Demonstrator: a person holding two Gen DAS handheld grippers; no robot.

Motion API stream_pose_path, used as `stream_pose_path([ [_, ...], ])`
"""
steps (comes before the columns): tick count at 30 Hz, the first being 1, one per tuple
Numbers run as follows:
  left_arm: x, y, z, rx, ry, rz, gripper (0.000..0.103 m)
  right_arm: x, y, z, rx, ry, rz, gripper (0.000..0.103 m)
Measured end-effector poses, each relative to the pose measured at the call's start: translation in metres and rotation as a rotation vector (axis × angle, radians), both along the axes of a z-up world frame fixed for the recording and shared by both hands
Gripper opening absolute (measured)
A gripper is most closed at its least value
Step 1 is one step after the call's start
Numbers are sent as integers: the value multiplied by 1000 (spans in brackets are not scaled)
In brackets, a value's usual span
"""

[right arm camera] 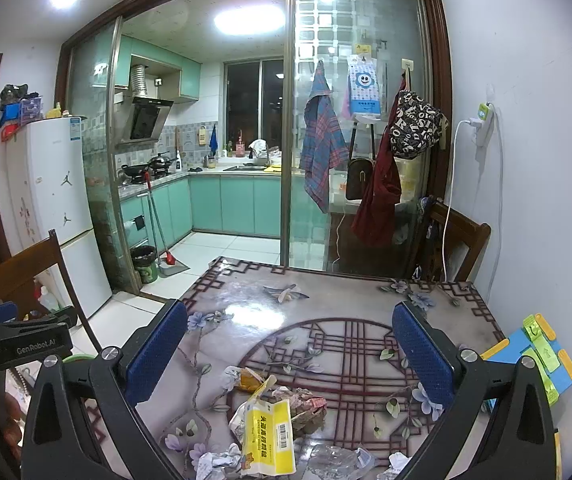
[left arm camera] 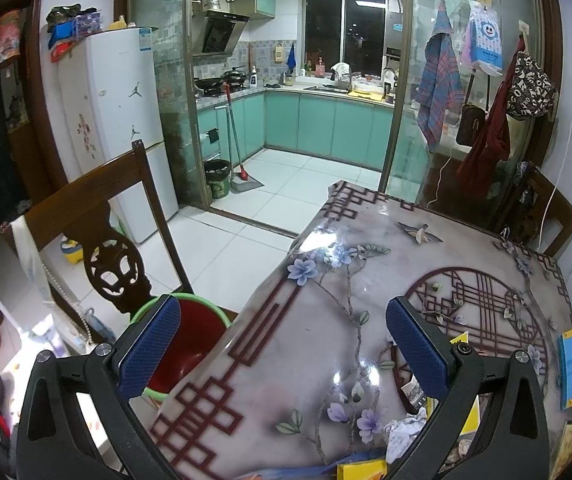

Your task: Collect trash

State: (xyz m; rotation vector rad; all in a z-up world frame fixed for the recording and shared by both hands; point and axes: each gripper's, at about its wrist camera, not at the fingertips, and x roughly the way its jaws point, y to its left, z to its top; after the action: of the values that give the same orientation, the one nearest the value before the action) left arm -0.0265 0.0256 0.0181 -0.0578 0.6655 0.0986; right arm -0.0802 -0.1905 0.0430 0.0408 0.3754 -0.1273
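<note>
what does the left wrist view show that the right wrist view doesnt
Only the left wrist view shows the green-rimmed red bin sitting beside the table edge below the chair back, with the open left gripper over the edge.

Only the right wrist view shows the trash pile clearly: the yellow wrapper, crumpled paper and clear plastic, under the open right gripper.

Both show the patterned table, white fridge and kitchen.

Flat yellow-and-white plastic snack wrapper (right arm camera: 268, 436) lies on my table w/ crumpled white paper scraps (right arm camera: 216, 462) & brownish crumpled wrappers (right arm camera: 306, 404) beside it.
</note>
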Motion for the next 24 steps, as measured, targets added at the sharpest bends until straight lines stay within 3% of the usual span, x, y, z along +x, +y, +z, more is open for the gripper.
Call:
stream_pose_path([
  [24, -1, -3, 4, 12, -2, -8, 103, -4, 0, 0, -5, 2, -12, 103],
])
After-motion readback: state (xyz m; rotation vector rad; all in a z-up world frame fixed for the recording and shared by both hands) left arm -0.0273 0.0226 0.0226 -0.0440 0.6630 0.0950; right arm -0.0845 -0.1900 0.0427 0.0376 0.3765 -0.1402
